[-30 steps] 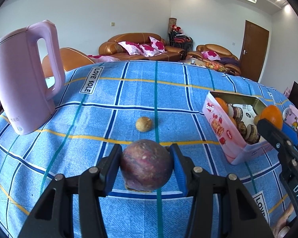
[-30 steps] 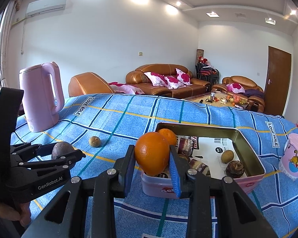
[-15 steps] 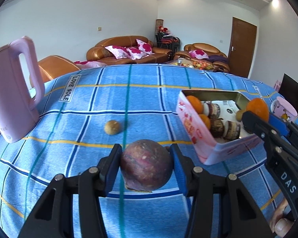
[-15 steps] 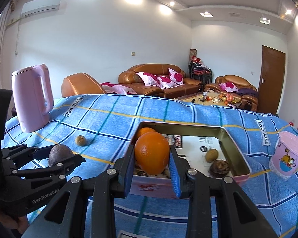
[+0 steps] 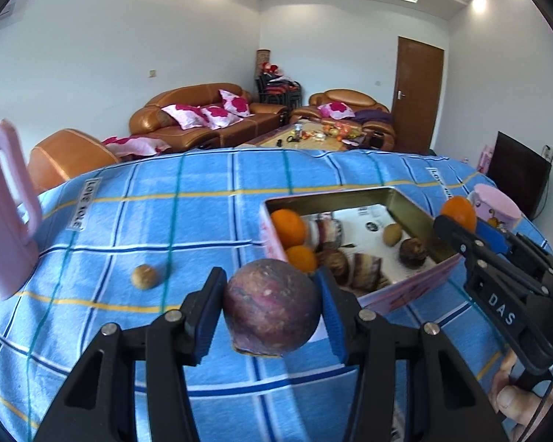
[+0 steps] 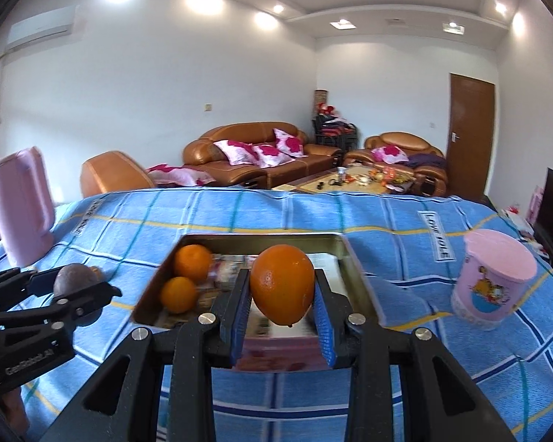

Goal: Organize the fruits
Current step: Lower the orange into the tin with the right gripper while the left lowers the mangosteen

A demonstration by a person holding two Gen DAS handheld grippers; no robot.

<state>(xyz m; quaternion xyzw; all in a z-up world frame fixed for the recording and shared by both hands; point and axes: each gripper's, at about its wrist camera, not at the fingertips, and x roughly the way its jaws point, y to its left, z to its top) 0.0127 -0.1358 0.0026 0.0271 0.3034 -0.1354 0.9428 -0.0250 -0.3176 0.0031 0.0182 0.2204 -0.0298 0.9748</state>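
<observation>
My left gripper [image 5: 272, 311] is shut on a dark purple round fruit [image 5: 272, 307], held above the blue checked cloth just in front of the pink tin box [image 5: 409, 287]. In the right wrist view my right gripper [image 6: 282, 300] is shut on an orange [image 6: 282, 284] and hangs over the near edge of the tin box [image 6: 344, 246]. Inside the box lie two oranges [image 5: 288, 227], a small green-brown fruit [image 5: 392, 234] and dark wrapped pieces. A small brown fruit [image 5: 144, 276] lies loose on the cloth to the left.
A pink kettle [image 5: 2, 217] stands at the table's left edge. A pink cup [image 6: 494, 276] with a cartoon print stands right of the box. Behind the table are brown leather sofas and a low table. A person's fingers [image 5: 512, 401] show at the lower right.
Both grippers have swung right with their fruits. The box now lies closer to the left gripper and directly under the right one. The kettle has slid towards the left edge.
</observation>
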